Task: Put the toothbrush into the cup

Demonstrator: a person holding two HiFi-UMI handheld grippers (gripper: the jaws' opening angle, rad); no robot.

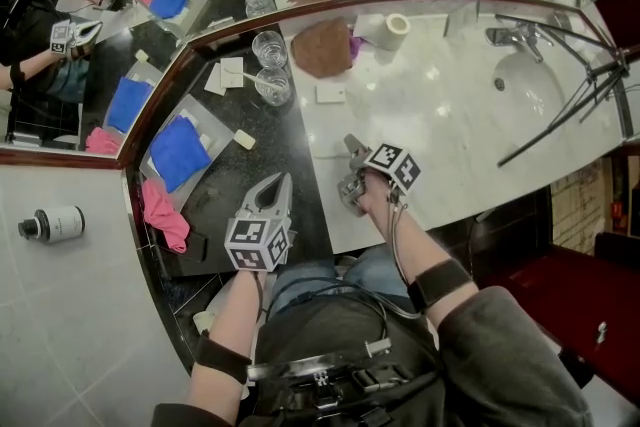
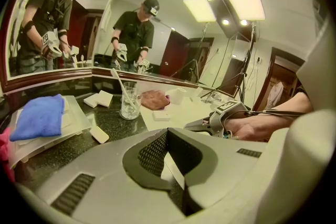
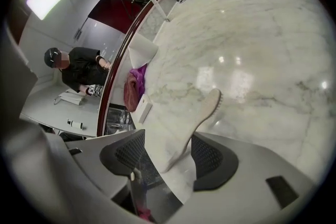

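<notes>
The bench (image 1: 450, 105) is finished in white marble with faint grey veining, and its dark section (image 1: 285, 155) in black stone flecked with pale specks. A pale cream is shown by the toothbrush (image 3: 195, 126), while the cup (image 1: 272, 85) is of clear, colourless glass. One cloth (image 1: 180, 153) is coloured bright blue, another (image 1: 165, 215) pink, and a third (image 1: 322, 45) brown. The mirror frame (image 1: 160, 100) is stained a dark reddish brown. The left claw (image 1: 281, 179) and the right claw (image 3: 168, 157) are made in light grey, black-and-white square markers are carried on both, and the pads (image 3: 207, 157) are dark grey with a fine mesh pattern. A white bottle (image 1: 52, 223) is capped in black.
</notes>
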